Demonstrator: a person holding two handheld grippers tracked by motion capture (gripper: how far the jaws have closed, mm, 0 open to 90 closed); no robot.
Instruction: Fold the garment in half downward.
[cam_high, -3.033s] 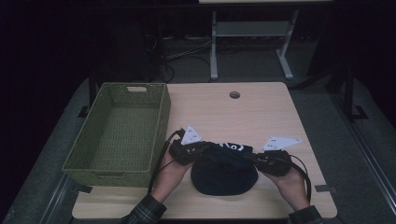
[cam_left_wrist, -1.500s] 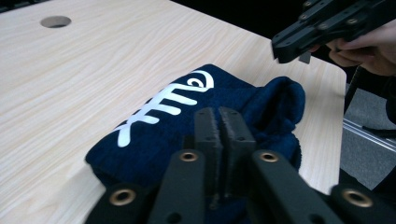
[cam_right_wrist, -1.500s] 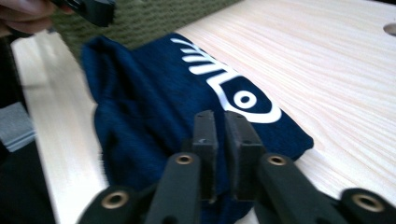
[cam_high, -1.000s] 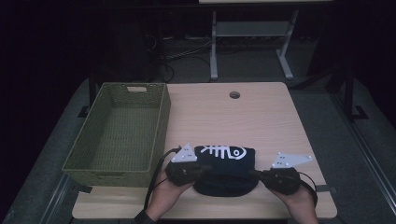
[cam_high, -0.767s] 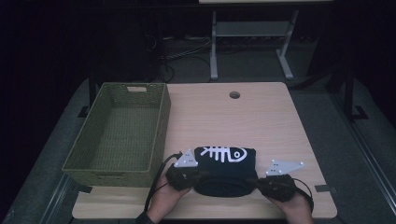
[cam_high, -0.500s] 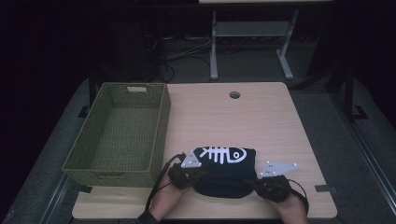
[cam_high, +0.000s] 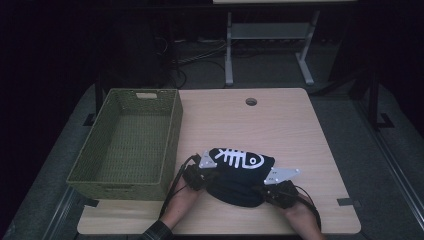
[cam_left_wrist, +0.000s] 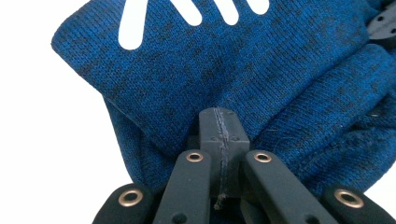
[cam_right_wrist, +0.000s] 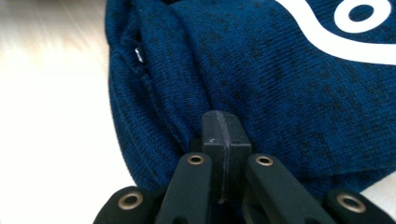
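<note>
A dim room with cables and a grey metal stand (cam_high: 265, 35) on the floor lay behind a pale wooden table (cam_high: 280, 125) with a round cable hole (cam_high: 251, 101) near its far edge. Along the table's left edge stood an empty green woven rectangular basket (cam_high: 127, 142). Near the front edge, about midway across, lay a folded dark blue knitted garment with a white fish-skeleton print (cam_high: 240, 175), well clear of the basket's right wall. The left gripper (cam_high: 199, 176) held the garment's left side; in the left gripper view its jaws were pressed together on a fold of blue knit (cam_left_wrist: 261, 84). The right gripper (cam_high: 278, 192) held the garment's right front side, and in the right gripper view its jaws were likewise closed tight on the fabric (cam_right_wrist: 261, 84). The person's hands reached in from the front edge.
</note>
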